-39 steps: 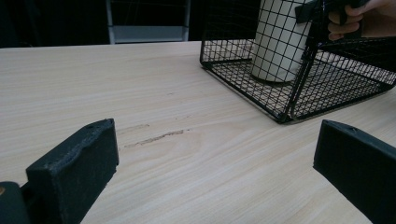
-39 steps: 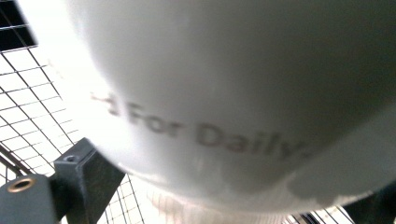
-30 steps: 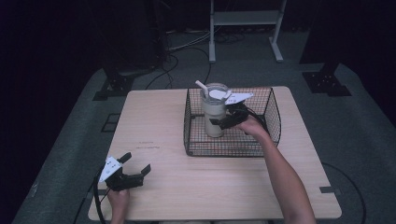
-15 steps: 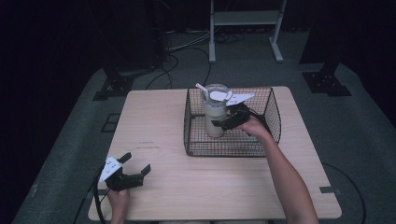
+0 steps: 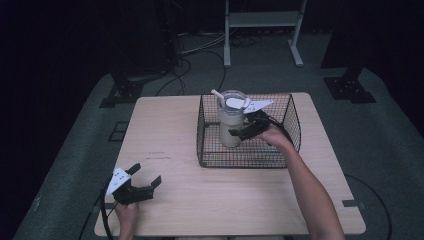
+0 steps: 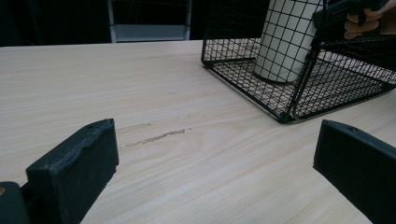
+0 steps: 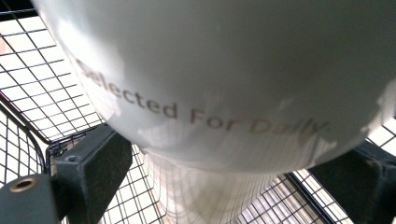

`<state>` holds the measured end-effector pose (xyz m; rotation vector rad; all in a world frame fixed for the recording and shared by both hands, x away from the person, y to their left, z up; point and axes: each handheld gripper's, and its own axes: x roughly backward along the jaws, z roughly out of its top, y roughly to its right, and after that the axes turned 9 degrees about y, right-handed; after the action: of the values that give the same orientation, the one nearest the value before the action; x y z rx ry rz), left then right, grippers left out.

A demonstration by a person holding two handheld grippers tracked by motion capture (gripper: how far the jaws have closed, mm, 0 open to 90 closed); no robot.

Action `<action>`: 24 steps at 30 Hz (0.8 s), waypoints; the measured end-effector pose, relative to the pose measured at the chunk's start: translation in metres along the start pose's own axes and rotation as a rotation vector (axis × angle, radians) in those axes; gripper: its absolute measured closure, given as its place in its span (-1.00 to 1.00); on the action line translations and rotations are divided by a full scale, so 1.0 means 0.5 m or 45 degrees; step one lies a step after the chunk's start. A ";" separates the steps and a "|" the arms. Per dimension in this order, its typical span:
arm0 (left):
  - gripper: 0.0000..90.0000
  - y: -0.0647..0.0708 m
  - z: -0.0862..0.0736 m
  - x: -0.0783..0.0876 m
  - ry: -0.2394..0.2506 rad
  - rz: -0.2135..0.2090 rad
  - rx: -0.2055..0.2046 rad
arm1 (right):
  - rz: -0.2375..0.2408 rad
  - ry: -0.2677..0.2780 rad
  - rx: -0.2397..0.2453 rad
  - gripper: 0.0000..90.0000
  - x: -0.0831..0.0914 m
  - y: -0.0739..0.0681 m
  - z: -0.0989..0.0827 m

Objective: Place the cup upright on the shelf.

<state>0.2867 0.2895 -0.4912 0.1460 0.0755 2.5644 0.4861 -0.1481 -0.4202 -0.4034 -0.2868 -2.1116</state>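
Observation:
A cream tumbler (image 5: 231, 122) with a clear lid and a straw stands upright in the black wire basket (image 5: 292, 120) at the table's back right. My right gripper (image 5: 245, 131) reaches into the basket from the right, its jaws shut on the tumbler's two sides. In the right gripper view the tumbler (image 7: 224, 93), printed "Selected For Daily", sits between both jaws. My left gripper (image 5: 142, 181) rests at the table's front left, open and holding nothing. The left gripper view shows the basket (image 6: 299, 93) and tumbler (image 6: 285, 42) ahead to the right.
The light wooden table (image 5: 170, 135) has bare surface left of and in front of the basket. A scuff mark (image 6: 156, 136) lies on the wood ahead of the left gripper. Cables and metal stand legs (image 5: 227, 55) sit on the dark floor beyond the table.
The right hand and gripper have shifted very slightly down at the tumbler. The left gripper has not moved.

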 end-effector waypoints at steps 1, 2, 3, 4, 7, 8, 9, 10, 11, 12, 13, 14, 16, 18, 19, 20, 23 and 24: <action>-1.00 0.000 0.000 0.000 0.000 0.000 0.000 | 0.000 0.000 0.000 -0.83 0.000 0.000 0.000; -1.00 0.000 0.000 0.000 0.000 0.001 0.001 | 0.000 -0.004 -0.005 -0.83 0.001 0.000 0.000; -1.00 0.000 0.000 0.000 0.000 0.001 0.001 | 0.000 -0.006 -0.005 -0.82 0.001 -0.001 0.000; -1.00 0.000 0.000 0.000 0.000 0.001 0.001 | 0.002 -0.009 -0.005 -0.80 0.002 -0.001 0.000; -1.00 0.001 0.000 0.000 0.000 0.000 0.001 | -0.002 -0.014 -0.005 -0.80 0.003 -0.002 0.002; -1.00 0.001 0.000 0.000 0.000 -0.001 0.001 | -0.003 -0.019 -0.005 -0.80 0.005 -0.003 0.003; -1.00 0.001 0.000 0.000 0.000 -0.001 0.001 | -0.003 -0.019 -0.011 -0.80 0.006 -0.003 0.003; -1.00 0.001 0.000 0.000 0.000 0.000 0.001 | -0.004 -0.014 -0.008 -0.80 0.008 -0.002 0.004; -1.00 0.001 0.000 0.000 0.001 -0.001 0.001 | -0.004 -0.017 -0.014 -0.80 0.010 -0.002 0.005; -1.00 0.001 0.000 0.000 0.001 -0.002 0.001 | -0.004 -0.024 -0.020 -0.80 0.013 -0.002 0.006; -1.00 0.001 0.000 0.000 0.002 -0.002 0.001 | -0.005 -0.029 -0.020 -0.80 0.016 -0.003 0.007; -1.00 0.001 0.000 0.000 0.002 -0.002 0.001 | -0.007 -0.031 -0.032 -0.80 0.019 -0.004 0.009; -1.00 0.001 0.000 0.000 0.002 -0.002 0.000 | -0.014 -0.028 -0.043 -0.80 0.027 -0.003 0.012; -1.00 0.001 0.000 0.000 0.002 -0.003 0.000 | -0.023 -0.030 -0.049 -0.80 0.035 -0.003 0.016; -1.00 0.001 0.000 0.000 0.002 -0.003 0.000 | -0.023 -0.030 -0.049 -0.80 0.035 -0.003 0.016; -1.00 0.001 0.000 0.000 0.001 -0.003 -0.001 | -0.030 -0.024 -0.047 -0.80 0.043 -0.003 0.020; -1.00 0.001 0.000 0.000 0.001 -0.004 -0.001 | -0.043 -0.013 -0.052 -0.80 0.057 -0.003 0.026; -1.00 0.001 0.000 0.000 0.001 -0.003 -0.001 | -0.044 -0.009 -0.047 -0.80 0.062 -0.004 0.028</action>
<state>0.2862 0.2890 -0.4912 0.1445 0.0750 2.5623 0.4713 -0.1657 -0.3954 -0.4301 -0.2608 -2.1519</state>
